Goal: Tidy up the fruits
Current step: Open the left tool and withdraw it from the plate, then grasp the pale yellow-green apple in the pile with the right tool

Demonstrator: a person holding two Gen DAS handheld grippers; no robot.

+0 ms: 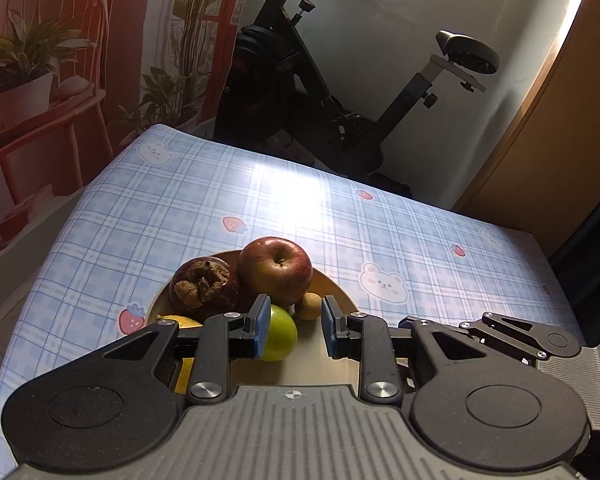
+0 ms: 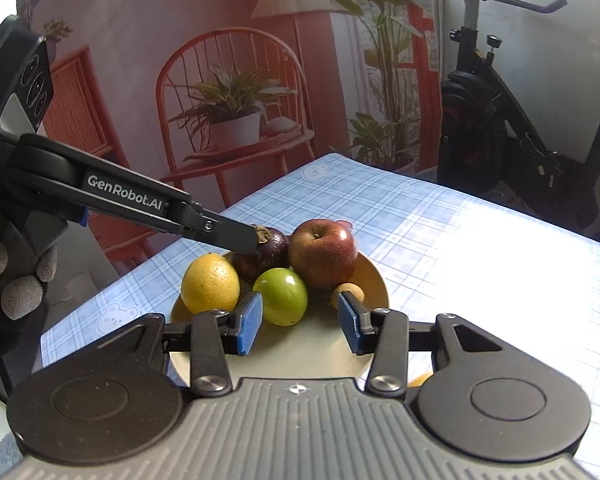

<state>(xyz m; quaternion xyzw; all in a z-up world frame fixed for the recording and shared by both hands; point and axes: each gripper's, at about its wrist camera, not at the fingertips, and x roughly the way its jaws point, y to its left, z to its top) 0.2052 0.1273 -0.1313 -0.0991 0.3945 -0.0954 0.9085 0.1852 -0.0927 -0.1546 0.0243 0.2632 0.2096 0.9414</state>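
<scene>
A tan plate (image 2: 374, 280) on the table holds a red apple (image 2: 323, 253), a dark mangosteen (image 2: 267, 256), a yellow orange (image 2: 210, 283), a green fruit (image 2: 282, 296) and a small tan fruit (image 2: 347, 292). My right gripper (image 2: 300, 322) is open and empty just above the plate's near side. My left gripper (image 1: 292, 326) is open and empty over the plate (image 1: 332, 284), with the green fruit (image 1: 280, 334) just behind its left finger, below the apple (image 1: 275, 271) and mangosteen (image 1: 204, 288). In the right wrist view the left gripper's arm (image 2: 140, 204) reaches in over the mangosteen.
The table wears a blue plaid cloth (image 1: 180, 208) with bear and strawberry prints. An exercise bike (image 1: 340, 92) stands behind the far edge. A printed backdrop (image 2: 228, 100) of chair and plants hangs to the left. An orange piece (image 2: 420, 379) lies by the right gripper.
</scene>
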